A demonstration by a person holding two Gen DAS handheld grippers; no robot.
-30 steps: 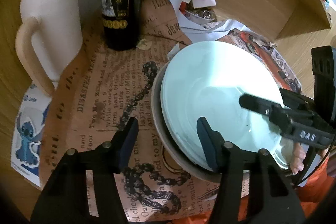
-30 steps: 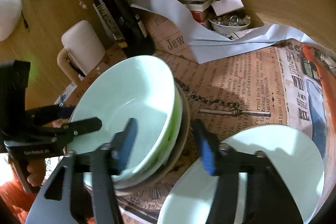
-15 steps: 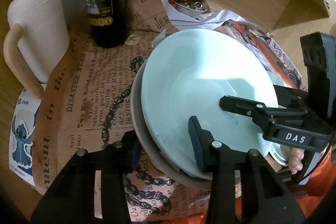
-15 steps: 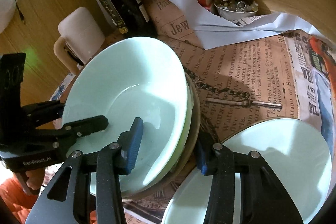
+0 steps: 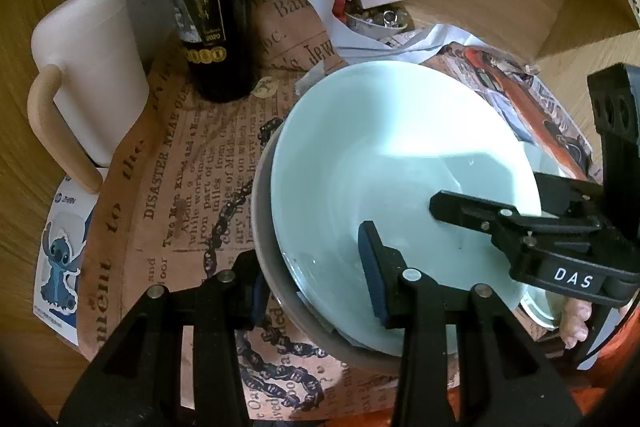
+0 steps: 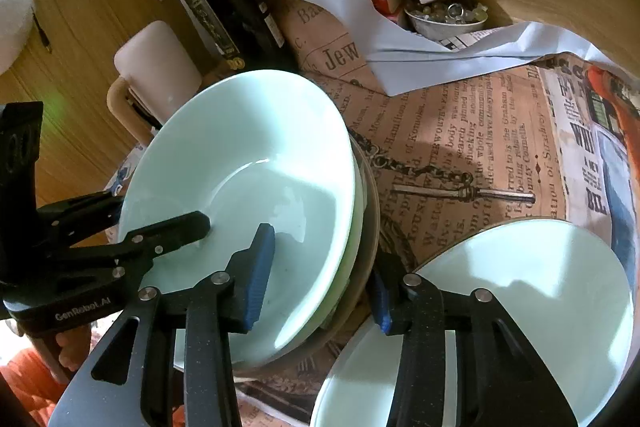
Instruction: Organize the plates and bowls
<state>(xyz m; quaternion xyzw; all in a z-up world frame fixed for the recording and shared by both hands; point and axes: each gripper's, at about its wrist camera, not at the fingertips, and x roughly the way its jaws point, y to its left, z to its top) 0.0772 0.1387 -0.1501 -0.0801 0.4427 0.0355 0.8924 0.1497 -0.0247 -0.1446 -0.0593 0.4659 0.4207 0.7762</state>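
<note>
Both of my grippers have closed in on the stack since a second ago, so that each now straddles its rim. My left gripper (image 5: 316,283) has one blue-padded finger inside the pale mint-green ceramic bowl (image 5: 384,163) and the other outside, under the rim of the grey ceramic plate (image 5: 280,291) that carries the stack; the jaws are spread and I cannot see them pinching yet. My right gripper (image 6: 320,275) stands the same way on the opposite side, one pad inside the bowl (image 6: 256,163), the other outside beside the grey plate's (image 6: 370,223) edge, also unclenched. A paler green dish (image 6: 354,251) shows between bowl and plate. The stack sits on brown newspaper-print paper (image 5: 180,163) over the wooden table (image 5: 24,27). A second mint-green round plate (image 6: 532,291) lies just to the stack's right, near me. Far left of the stack stand a dark glass wine bottle (image 5: 212,7) and a white plastic jug with a beige handle (image 5: 92,67). A small white bowl of metal bits (image 6: 446,17) sits at the far side, among loose papers.
</note>
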